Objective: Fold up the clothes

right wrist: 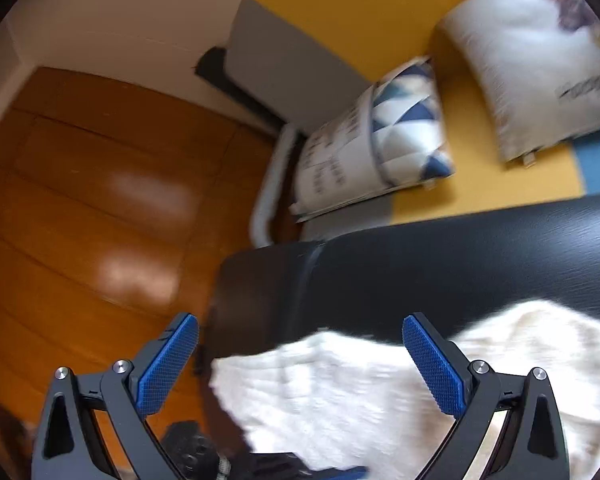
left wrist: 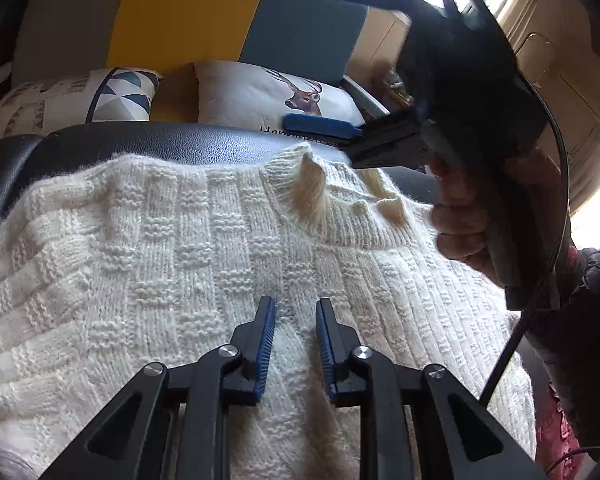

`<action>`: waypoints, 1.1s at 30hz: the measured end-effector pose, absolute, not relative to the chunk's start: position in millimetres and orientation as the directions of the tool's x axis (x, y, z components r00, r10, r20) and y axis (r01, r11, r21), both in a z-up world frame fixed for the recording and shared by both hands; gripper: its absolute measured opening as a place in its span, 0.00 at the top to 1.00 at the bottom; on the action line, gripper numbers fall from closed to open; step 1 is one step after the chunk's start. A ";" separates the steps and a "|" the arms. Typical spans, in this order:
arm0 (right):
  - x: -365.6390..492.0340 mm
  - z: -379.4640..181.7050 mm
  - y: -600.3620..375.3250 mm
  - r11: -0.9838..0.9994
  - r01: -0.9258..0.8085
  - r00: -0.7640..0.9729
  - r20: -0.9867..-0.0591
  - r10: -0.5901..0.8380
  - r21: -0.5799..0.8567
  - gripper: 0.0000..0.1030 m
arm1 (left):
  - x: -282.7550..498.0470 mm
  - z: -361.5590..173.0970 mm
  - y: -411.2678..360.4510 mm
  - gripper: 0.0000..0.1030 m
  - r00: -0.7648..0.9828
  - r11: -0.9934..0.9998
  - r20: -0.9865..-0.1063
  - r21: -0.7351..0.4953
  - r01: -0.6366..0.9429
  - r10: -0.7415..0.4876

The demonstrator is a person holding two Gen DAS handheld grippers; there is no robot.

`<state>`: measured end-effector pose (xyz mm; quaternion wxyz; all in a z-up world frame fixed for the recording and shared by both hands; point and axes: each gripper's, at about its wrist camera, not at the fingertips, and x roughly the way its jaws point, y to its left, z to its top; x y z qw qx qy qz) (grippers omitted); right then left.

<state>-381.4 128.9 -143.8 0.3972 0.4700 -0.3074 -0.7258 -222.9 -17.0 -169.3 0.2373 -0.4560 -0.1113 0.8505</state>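
Left gripper (left wrist: 295, 308) slightly parted over cream knit sweater (left wrist: 180, 248), grasping nothing. Right gripper (right wrist: 300, 334) spread wide, empty. Deer pillow (left wrist: 276, 96) lettering mostly hidden, unreadable.

Bare strip of black leather bench top (right wrist: 480, 264) beyond the cream knitted sweater (left wrist: 188, 248) is passable, wood plank floor (right wrist: 84, 200) off its end is open drop, but the triangle-print cushion (right wrist: 380, 140) and deer-print cushion (left wrist: 268, 92) block the far side against the yellow-and-blue sofa back (left wrist: 188, 12).
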 end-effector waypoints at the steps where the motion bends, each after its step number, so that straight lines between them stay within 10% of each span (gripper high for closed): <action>1: -379.4 -142.5 135.5 -0.536 0.285 -0.244 -0.481 -0.842 0.794 0.00 | -222.9 -169.8 -17.3 0.80 -0.471 -0.861 -0.721 -0.408 -0.302 0.507; 6: -380.1 -161.7 138.6 -0.601 0.263 -0.110 -0.596 -0.796 0.755 0.00 | -221.6 -168.5 -12.6 0.80 -0.482 -0.873 -0.729 -0.379 -0.306 0.486; 13: -402.4 -168.4 109.6 -0.411 0.254 -0.176 -0.376 -0.910 0.876 0.00 | -217.3 -166.8 -2.1 0.81 -0.500 -0.900 -0.754 -0.301 -0.315 0.427; 26: -349.0 -131.6 162.0 -0.548 0.288 -0.257 -0.488 -0.834 0.785 0.00 | -221.5 -135.7 -7.9 0.80 -0.561 -0.927 -0.746 -0.217 -0.305 0.359; 33: -293.3 -168.8 217.0 -0.759 0.132 -0.277 -0.712 -0.646 0.637 0.00 | -251.8 -155.9 -56.4 0.82 -0.578 -0.983 -0.796 -0.157 -0.091 0.180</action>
